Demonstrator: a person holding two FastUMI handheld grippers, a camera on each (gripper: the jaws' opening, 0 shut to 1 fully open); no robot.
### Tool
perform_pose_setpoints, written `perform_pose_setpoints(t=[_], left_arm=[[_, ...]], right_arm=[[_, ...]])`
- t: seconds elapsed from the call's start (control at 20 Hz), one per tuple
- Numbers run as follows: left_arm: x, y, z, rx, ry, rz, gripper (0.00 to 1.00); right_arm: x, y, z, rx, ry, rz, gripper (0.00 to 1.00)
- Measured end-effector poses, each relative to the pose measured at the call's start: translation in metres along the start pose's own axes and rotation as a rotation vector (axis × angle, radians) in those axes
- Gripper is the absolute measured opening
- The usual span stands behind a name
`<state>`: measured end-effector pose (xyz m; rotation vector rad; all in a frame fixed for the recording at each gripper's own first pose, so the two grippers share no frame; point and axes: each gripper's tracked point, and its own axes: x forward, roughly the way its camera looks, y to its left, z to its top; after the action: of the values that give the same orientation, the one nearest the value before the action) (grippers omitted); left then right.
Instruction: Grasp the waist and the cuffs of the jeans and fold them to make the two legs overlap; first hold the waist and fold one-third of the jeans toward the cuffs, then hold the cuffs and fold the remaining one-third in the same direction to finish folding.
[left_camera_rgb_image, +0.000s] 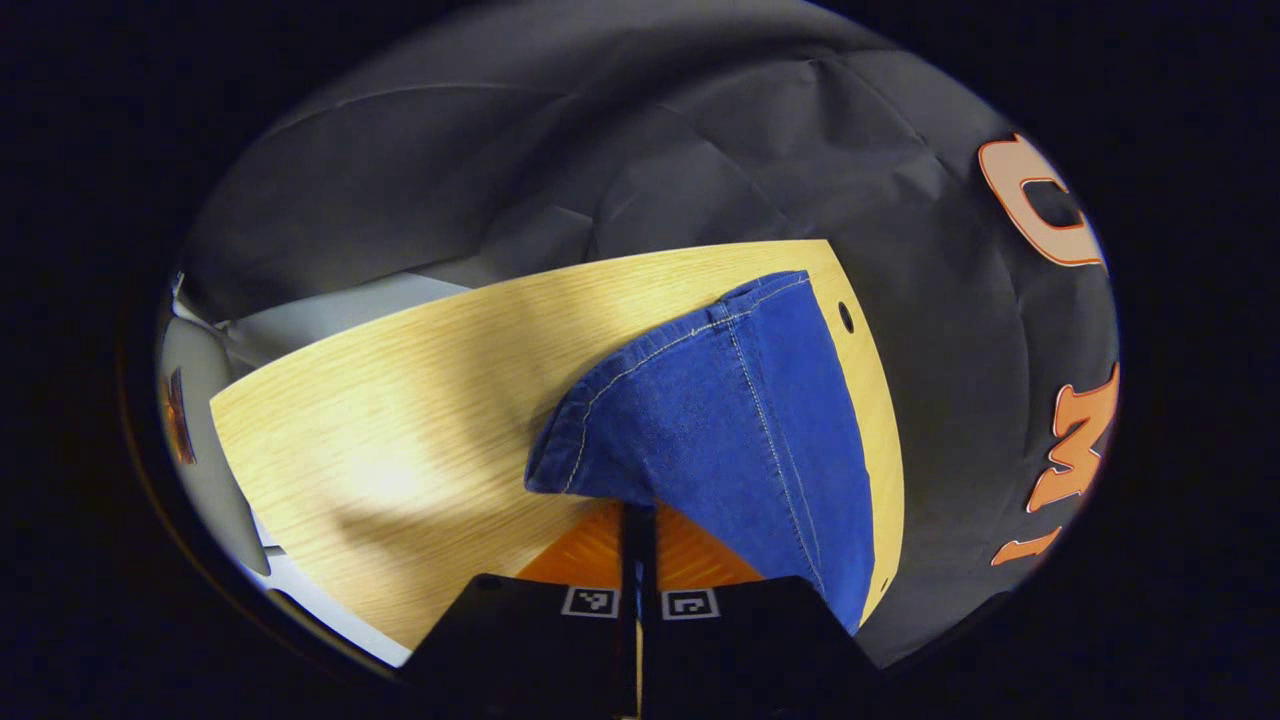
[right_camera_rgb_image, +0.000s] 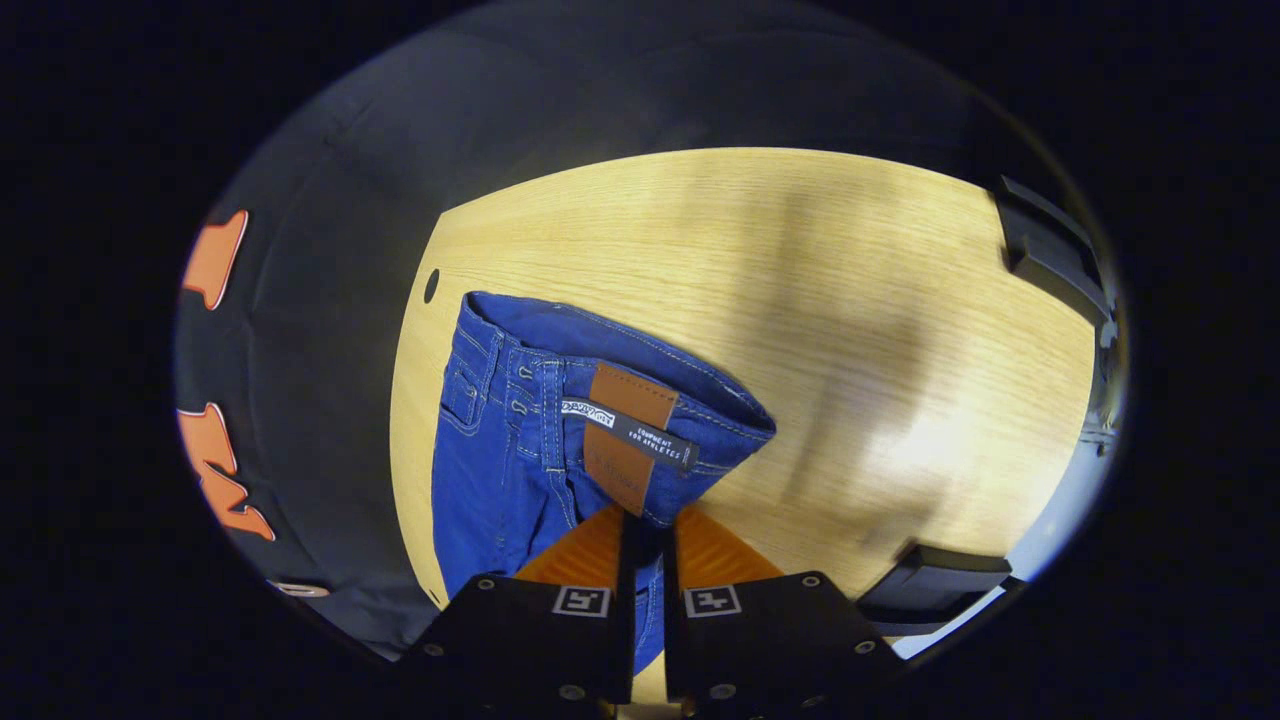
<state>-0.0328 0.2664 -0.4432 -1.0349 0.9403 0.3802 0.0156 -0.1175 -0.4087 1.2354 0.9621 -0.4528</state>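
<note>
Setting: wooden table (left_camera_rgb_image: 400, 400) with a light grain, black cloth wall behind it, and a small round hole (left_camera_rgb_image: 846, 317) near the table's far edge in the left gripper view.
Jeans: blue jeans (right_camera_rgb_image: 520, 450) lying on the table close to the edge by the wall. Each end is lifted a bit off the wood where a gripper has it.
Left gripper: left gripper (left_camera_rgb_image: 639, 525) is pinched nearly closed on the cuff (left_camera_rgb_image: 700, 400) end. Both fingers press the denim, with just a thin dark gap between them. The hem stitching curves up and away from the tips, and the fabric drapes off to the right.
Right gripper: right gripper (right_camera_rgb_image: 645, 535) is clamped narrow on the waist (right_camera_rgb_image: 610, 400) end, right below the brown patch (right_camera_rgb_image: 625, 435) on the waistband. Belt loops and a pocket corner show to the left of that.
Other stuff: a couple of dark bracket-looking pieces (right_camera_rgb_image: 1050, 250) sit at the right rim of the right gripper view. Can't tell what they are.
Light: soft glare patches on the wood in both views.
</note>
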Motion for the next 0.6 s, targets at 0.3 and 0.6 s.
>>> perform_pose_setpoints(t=[0.3, 0.6], left_arm=[[-0.031, -0.015, 0.006, -0.006, -0.066, -0.034, 0.01], [-0.065, -0.042, 0.01, 0.028, -0.118, -0.041, 0.01]], right_arm=[[-0.015, 0.006, 0.002, 0.04, 0.004, 0.068, 0.08], [-0.029, 0.014, 0.002, 0.059, 0.014, 0.112, 0.08]])
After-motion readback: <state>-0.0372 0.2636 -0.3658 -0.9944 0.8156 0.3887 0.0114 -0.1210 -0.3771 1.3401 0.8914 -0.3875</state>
